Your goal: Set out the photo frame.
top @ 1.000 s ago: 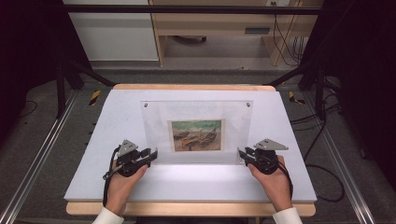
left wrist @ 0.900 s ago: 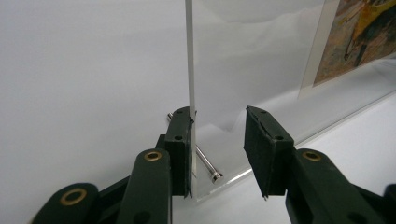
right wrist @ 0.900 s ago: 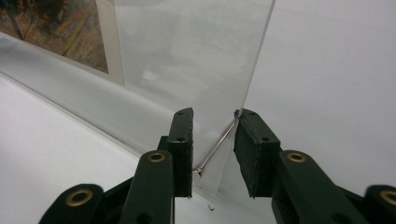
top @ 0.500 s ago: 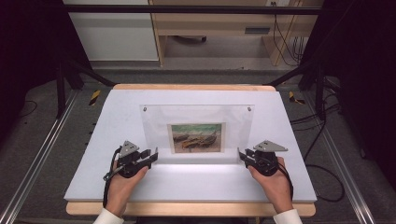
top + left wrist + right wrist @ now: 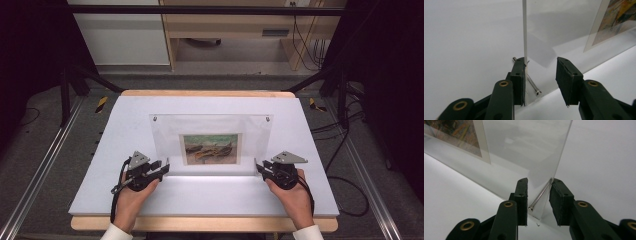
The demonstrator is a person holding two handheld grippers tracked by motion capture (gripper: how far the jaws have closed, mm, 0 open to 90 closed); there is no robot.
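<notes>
Tongs on the left (image 5: 165, 167) sit at the bottom left corner of the clear picture frame (image 5: 210, 142), one jaw touching its edge, the other apart, so they are open. The frame stands upright on the white surface (image 5: 125, 120). Right tongs (image 5: 258, 167) squeeze a metal pin (image 5: 541, 193) at the frame's bottom right corner.

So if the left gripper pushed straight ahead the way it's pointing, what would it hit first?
Probably the clear acrylic frame: its edge already stands between the left gripper's open jaws, against one pad.
</notes>
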